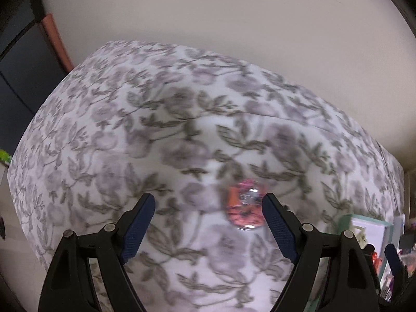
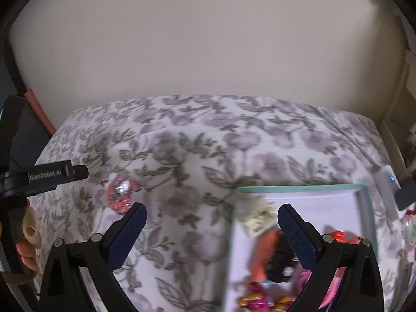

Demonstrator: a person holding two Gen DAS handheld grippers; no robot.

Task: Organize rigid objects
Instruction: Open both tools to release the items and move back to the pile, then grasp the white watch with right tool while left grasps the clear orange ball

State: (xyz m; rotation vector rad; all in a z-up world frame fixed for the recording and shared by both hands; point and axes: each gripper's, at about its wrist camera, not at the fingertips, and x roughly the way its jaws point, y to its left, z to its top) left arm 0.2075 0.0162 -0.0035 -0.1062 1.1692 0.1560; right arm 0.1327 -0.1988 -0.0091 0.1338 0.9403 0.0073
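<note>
- Pink-orange, glossy and round, the small plastic-wrapped toy [image 1: 245, 208] lies on the floral fabric-covered tabletop [image 1: 156, 130], well left of the shallow mint-rimmed white box [image 2: 364, 189].
- Judged best: centre the left tongs [image 1: 208, 208] over the toy before lowering; it sits just beside one pad.
- Left tongs: wide apart, empty.
- Right tongs [image 2: 212, 217]: wide apart, empty, hovering at the box's left edge.

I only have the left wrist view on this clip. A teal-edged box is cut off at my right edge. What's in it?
Observer: The box holds a cream tag-like piece and a black object.
Operator: Anything colourful?
Observer: Yes, pink and gold pieces lie at its near end.
Operator: Is the right gripper holding any of that?
Observer: No. The right gripper is open with nothing between its pads, over the box's left wall.
</note>
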